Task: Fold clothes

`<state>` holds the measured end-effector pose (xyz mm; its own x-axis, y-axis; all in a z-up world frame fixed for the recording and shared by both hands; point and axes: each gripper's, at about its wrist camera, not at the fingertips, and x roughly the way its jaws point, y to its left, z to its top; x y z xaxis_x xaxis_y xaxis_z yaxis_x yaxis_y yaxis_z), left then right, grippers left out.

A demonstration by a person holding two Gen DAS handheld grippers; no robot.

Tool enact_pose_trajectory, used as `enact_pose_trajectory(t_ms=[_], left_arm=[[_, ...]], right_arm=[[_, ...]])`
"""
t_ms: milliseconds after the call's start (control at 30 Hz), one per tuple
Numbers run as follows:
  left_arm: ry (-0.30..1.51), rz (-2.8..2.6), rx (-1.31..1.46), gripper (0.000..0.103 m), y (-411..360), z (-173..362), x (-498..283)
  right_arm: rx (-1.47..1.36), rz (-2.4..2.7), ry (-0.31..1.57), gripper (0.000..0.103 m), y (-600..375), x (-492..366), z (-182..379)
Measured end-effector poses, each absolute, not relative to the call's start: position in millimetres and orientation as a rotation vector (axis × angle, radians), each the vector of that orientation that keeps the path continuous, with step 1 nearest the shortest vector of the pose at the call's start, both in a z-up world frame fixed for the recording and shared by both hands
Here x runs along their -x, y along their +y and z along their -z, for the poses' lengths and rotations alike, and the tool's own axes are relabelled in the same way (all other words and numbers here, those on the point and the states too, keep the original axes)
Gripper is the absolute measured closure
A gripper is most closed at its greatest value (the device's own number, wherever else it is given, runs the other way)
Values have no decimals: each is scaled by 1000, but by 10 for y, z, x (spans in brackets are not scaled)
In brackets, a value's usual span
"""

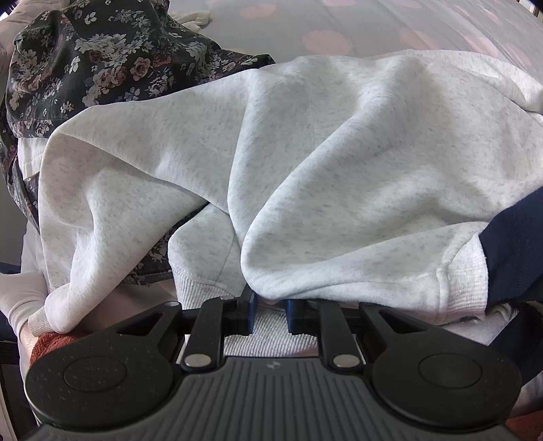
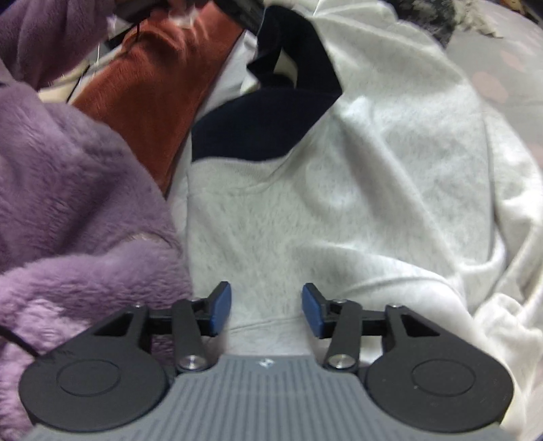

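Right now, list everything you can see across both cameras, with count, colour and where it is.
sweatshirt: one, light grey with navy trim, centre of both views, crumpled
floral garment: one, dark with pale flowers, upper left in left view, partly under the sweatshirt
purple fleece: one, purple, left side of right view
rust fabric: one, rust red, upper left of right view
bedsheet: one, grey with pink dots, behind the clothes
left gripper: blue pads, at the sweatshirt hem
right gripper: blue pads, open, over the sweatshirt

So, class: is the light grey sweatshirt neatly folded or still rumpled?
Rumpled. The light grey sweatshirt lies in loose bunched folds, a ribbed cuff hanging near the left claw.
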<state>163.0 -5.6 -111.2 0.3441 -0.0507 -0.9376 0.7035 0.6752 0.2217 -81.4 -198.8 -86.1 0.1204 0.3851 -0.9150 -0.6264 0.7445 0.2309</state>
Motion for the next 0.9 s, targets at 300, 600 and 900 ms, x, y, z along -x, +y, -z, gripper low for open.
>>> enact_pose_trajectory(t_ms=[300,600,900], left_arm=[[1133,550,-690,89,-74,1138,-1687],[1129,561,-625,88,-12,962,-1763],[1021,547,-414,95,60,505,-1987]], right_arm=[[62,-700,1217,95,-2228,846,924],[127,-552,977,98,-2453,889,330],[189,-126,824,98,-3134,422,-38]])
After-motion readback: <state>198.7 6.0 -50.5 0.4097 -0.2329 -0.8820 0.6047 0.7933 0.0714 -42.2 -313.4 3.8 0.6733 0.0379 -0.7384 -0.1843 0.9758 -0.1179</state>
